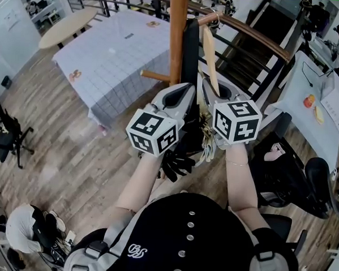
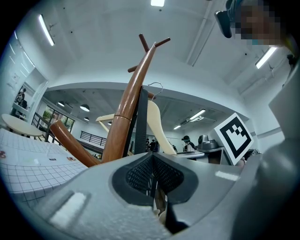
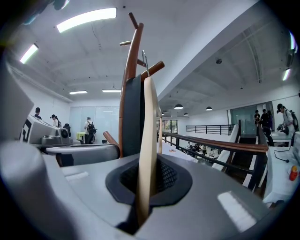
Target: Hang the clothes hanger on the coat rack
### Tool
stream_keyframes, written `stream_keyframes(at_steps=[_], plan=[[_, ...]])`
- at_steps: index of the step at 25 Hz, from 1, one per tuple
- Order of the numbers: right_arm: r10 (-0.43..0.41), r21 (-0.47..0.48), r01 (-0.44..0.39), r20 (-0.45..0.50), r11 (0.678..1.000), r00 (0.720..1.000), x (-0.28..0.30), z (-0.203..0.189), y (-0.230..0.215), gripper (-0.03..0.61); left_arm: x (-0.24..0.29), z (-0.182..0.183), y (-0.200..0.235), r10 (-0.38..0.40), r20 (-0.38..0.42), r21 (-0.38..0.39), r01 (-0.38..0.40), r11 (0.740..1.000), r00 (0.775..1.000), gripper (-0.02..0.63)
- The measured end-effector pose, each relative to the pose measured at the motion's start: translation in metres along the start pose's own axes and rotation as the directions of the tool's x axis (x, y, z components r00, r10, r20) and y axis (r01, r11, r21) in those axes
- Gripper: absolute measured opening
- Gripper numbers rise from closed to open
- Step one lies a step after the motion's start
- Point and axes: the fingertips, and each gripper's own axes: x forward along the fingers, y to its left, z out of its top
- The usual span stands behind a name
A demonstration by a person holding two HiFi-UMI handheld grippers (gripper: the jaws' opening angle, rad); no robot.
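My right gripper (image 3: 143,187) squeezes the hanger (image 3: 149,122) in its jaws. The hook (image 3: 145,58) is by the coat rack (image 3: 130,75) peg (image 3: 153,68). My left gripper (image 2: 152,180) has its jaws clenched. Next, I think, I must drop the hook over the peg.

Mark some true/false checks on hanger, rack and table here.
1. The right hand-held gripper is shut on the hanger. True.
2. The rack is white metal. False: it is brown wood.
3. The hanger lies on the table. False: it is held upright beside the rack.
4. The table top is checked. True.
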Motion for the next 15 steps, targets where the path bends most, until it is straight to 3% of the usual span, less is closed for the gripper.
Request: stream_keyframes(at_steps=[15], plan=[[-0.036,-0.025,0.034,-0.071,0.999,0.997,0.009,-0.02,-0.002,-0.003,-0.007,-0.012,0.006,0.024,-0.021,-0.018,-0.024,1.0,0.999,-0.002]])
